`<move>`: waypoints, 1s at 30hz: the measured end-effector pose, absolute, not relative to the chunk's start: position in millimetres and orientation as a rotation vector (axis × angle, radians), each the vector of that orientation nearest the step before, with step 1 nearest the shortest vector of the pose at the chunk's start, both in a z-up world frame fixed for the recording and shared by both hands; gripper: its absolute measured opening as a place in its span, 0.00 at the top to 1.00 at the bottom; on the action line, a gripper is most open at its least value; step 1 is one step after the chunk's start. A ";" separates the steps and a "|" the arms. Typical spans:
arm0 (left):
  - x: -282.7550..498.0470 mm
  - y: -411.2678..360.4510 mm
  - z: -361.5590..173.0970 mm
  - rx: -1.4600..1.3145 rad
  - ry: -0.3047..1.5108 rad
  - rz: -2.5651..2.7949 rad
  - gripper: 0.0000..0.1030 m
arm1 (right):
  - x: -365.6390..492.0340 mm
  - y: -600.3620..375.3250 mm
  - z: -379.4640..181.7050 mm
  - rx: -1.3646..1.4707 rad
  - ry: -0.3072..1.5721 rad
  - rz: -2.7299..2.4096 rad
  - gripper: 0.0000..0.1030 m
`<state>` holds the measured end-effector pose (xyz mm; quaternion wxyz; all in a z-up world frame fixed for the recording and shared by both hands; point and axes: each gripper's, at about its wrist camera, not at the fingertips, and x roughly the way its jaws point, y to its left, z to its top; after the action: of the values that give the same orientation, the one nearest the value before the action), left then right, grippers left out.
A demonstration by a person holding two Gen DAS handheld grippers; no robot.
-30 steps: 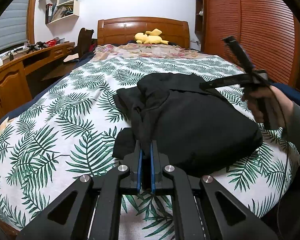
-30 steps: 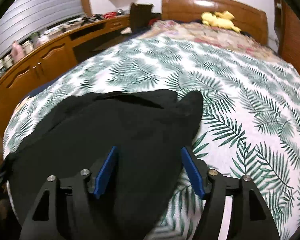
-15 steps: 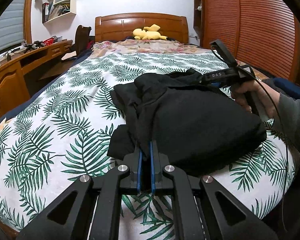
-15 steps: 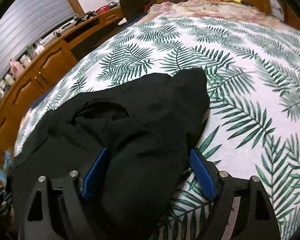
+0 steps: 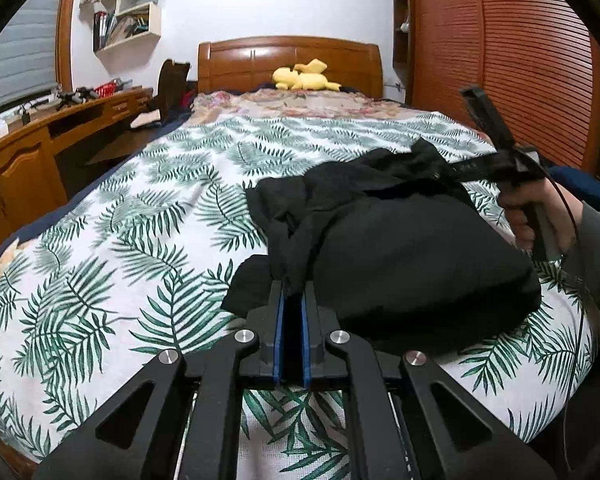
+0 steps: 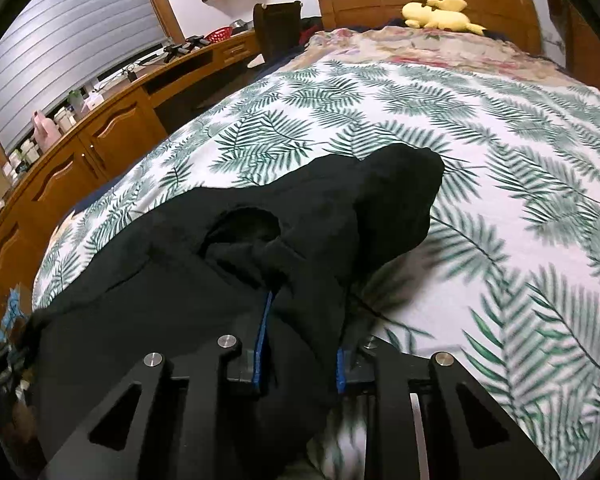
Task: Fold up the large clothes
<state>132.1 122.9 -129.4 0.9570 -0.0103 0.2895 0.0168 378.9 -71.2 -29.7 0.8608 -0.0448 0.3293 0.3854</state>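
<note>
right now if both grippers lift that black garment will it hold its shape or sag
Probably sag: the black garment lies in soft rumpled folds on the bedspread. The left gripper pinches only a thin edge; the right gripper, jaws just closing, bunches cloth, so the middle likely droops. Bulky, perhaps heavyish.

No readable text anywhere.

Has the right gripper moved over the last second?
Yes. In the left wrist view the right gripper has come forward off the leaf-print bedspread onto the black garment, its jaws closing on a fold.
</note>
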 end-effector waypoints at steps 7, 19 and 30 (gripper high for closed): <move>129.3 122.8 -129.4 -0.038 0.579 -0.009 0.51 | 375.0 -107.1 -25.9 -0.079 0.713 0.735 0.77; 149.4 119.5 -143.7 -0.084 0.661 0.005 0.41 | 380.7 -133.1 -37.3 -0.005 0.757 0.718 0.68; 174.1 124.3 -147.7 -0.140 0.705 0.027 0.41 | 397.5 -128.3 -46.3 0.084 0.789 0.708 0.40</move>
<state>174.1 124.3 -147.7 0.9361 -0.0685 0.3447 0.0134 397.5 -128.3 -46.3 0.8619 0.0399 0.3762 0.3376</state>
